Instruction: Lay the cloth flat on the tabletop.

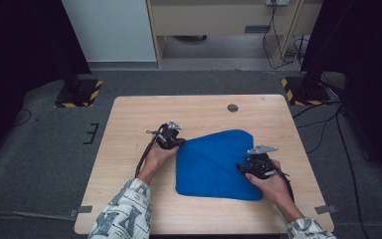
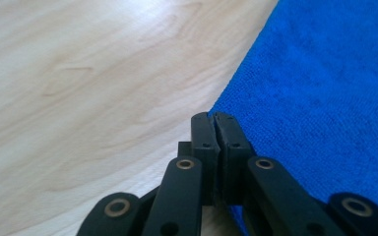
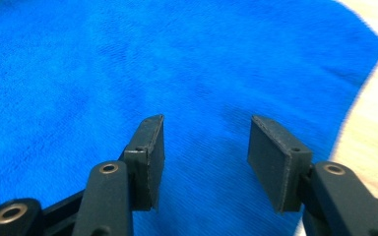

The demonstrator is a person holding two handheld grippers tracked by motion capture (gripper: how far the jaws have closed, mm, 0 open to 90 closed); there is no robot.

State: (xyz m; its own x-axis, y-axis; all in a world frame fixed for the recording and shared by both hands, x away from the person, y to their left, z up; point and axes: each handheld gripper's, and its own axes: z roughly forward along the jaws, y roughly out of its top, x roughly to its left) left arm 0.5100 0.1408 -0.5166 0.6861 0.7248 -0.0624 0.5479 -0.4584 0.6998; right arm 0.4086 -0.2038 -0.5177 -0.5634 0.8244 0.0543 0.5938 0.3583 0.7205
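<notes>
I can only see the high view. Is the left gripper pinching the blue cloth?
Observer: In the left gripper view, the left gripper has its jaws shut right at the edge of the cloth. I cannot tell if any cloth is caught between them.
Operator: What about the right gripper?
Observer: The right gripper view shows its jaws apart over the cloth, not pinching it.
</notes>
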